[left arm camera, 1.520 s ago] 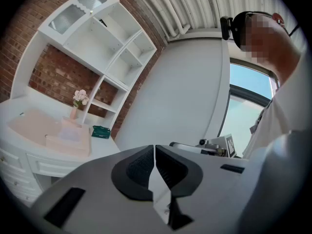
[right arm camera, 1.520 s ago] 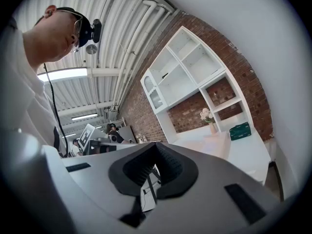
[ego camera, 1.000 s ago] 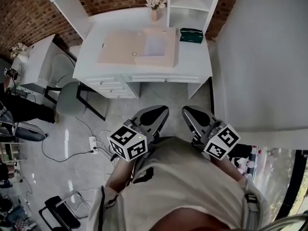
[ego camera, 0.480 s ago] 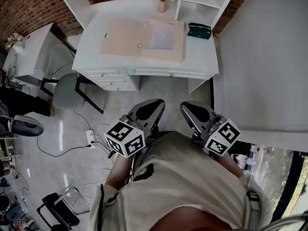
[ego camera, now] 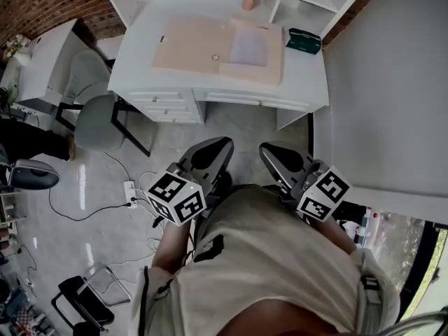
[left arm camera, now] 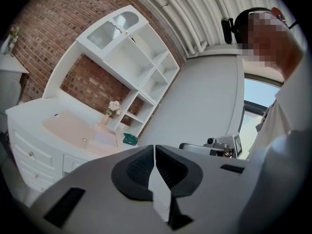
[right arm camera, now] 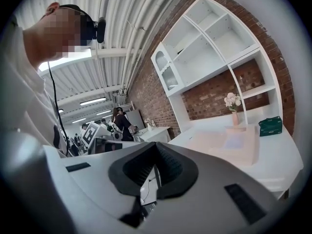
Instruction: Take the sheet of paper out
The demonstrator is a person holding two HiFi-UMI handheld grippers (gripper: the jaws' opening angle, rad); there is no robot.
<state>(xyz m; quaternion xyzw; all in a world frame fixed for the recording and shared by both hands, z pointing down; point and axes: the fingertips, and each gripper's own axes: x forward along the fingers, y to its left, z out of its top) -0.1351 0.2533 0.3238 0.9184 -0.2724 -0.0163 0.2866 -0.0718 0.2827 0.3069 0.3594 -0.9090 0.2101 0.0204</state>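
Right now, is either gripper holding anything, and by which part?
Nothing is held. The left gripper and the right gripper are both shut with nothing between the jaws, well short of the desk.

Folder (ego camera: 203,46) on the desk (ego camera: 136,61), vase (ego camera: 249,0) behind, box (ego camera: 303,40) right

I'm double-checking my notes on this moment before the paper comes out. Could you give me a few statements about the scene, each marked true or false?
1. The left gripper and the right gripper are both shut. True.
2. A beige folder lies flat on the white desk. True.
3. The left gripper touches the folder. False: it is near the person's body, well short of the desk.
4. The right gripper holds a sheet of paper. False: nothing is between its jaws.
5. A green box lies on the desk, right of the folder. True.
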